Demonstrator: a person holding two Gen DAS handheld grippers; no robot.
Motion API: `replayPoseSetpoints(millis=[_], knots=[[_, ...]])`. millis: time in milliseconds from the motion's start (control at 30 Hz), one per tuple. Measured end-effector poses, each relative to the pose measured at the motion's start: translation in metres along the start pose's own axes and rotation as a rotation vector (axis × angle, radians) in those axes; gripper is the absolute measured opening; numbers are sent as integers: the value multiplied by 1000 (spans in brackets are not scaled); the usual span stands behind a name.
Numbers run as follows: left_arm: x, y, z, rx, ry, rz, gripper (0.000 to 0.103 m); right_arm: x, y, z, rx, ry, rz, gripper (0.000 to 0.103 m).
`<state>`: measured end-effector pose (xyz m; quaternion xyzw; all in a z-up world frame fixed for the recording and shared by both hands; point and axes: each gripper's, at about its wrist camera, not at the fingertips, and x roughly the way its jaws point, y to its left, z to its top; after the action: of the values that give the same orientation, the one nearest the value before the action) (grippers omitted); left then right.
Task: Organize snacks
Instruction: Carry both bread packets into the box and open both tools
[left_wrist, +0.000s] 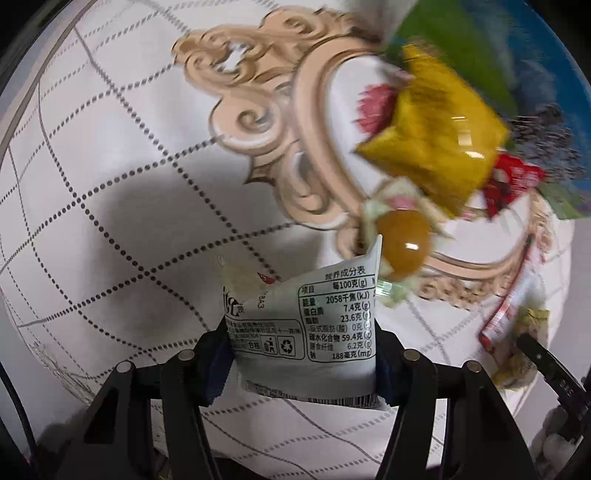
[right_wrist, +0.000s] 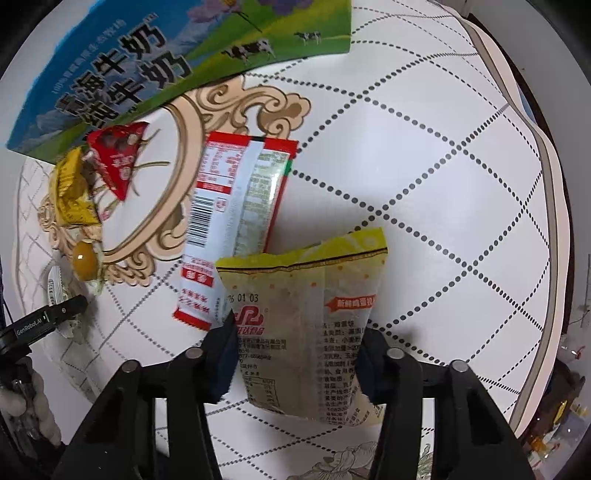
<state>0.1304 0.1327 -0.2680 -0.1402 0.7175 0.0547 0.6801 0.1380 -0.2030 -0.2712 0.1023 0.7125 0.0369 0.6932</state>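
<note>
Left gripper (left_wrist: 303, 354): pinching a white packet (left_wrist: 314, 332) between its pads; the packet stands up out of the jaws, long axis running away from the camera, nutrition table facing it.

Right gripper (right_wrist: 299, 365): pinching a yellow packet (right_wrist: 310, 332) at its lower half; long axis again along the fingers, sealed top edge pointing away, printed back toward the camera.

Cloth (right_wrist: 424, 155): white, dotted lattice with a tan scroll motif; both held packets hang above it, apparently not resting on it.

Red packet (right_wrist: 232, 221): lies flat on the cloth just beyond the yellow packet, long axis roughly parallel to the right fingers, barcode end nearer them. Nearer the right gripper than the left.

Pile: gold packet (left_wrist: 436, 136), red triangle packet (right_wrist: 116, 158) and amber sweet (left_wrist: 404, 245) lie close together beside the milk carton (right_wrist: 122, 74). It sits ahead and right of the left gripper, ahead and left of the right.

Governing relation (judgement): both grippers are loaded, so each packet must be set down before the red packet can be taken.

Blur: the left view smears at the pile; the contacts within it cannot be told.
</note>
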Motion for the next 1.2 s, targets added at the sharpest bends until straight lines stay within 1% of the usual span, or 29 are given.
replayPoseSetpoints(millis=[67, 167, 233, 333, 367, 433, 533, 567, 633, 700, 767, 833, 867, 900, 1000, 1100, 1200], knots=[[-13, -9, -1, 21, -16, -23, 60, -9, 1, 0, 1, -7, 23, 52], [-39, -28, -4, 59, -45, -71, 60, -28, 5, 3, 7, -25, 79, 51], [-59, -43, -3, 87, -73, -106, 60, -44, 11, 5, 6, -46, 109, 51], [-85, -63, 3, 121, -105, -161, 60, -71, 18, 11, 5, -82, 179, 51], [-97, -73, 5, 136, -121, -185, 60, -81, 21, 15, -1, -99, 203, 51], [-110, -84, 20, 158, -140, -208, 60, -102, 35, 18, -11, -129, 238, 50], [-137, -108, 41, 195, -176, -235, 60, -132, 48, 37, -33, -182, 305, 50], [-144, -110, 45, 201, -185, -239, 60, -146, 55, 46, -44, -210, 327, 50], [-154, -127, 58, 222, -202, -242, 60, -163, 68, 63, -68, -254, 341, 50], [-171, -138, 78, 243, -231, -236, 60, -184, 80, 85, -93, -314, 332, 50], [-182, -150, 99, 269, -255, -205, 60, -194, 92, 110, -102, -357, 324, 50], [-186, -157, 127, 271, -268, -179, 60, -200, 104, 131, -104, -388, 315, 50], [-190, -158, 141, 274, -262, -164, 60, -200, 108, 141, -107, -400, 310, 50], [-189, -160, 147, 267, -258, -159, 60, -202, 114, 154, -113, -409, 300, 50], [-182, -162, 186, 241, -216, -138, 60, -193, 130, 184, -121, -411, 277, 50], [-166, -159, 212, 214, -171, -124, 60, -174, 142, 205, -124, -385, 263, 50], [-145, -154, 231, 192, -119, -108, 60, -151, 151, 218, -112, -350, 264, 50]])
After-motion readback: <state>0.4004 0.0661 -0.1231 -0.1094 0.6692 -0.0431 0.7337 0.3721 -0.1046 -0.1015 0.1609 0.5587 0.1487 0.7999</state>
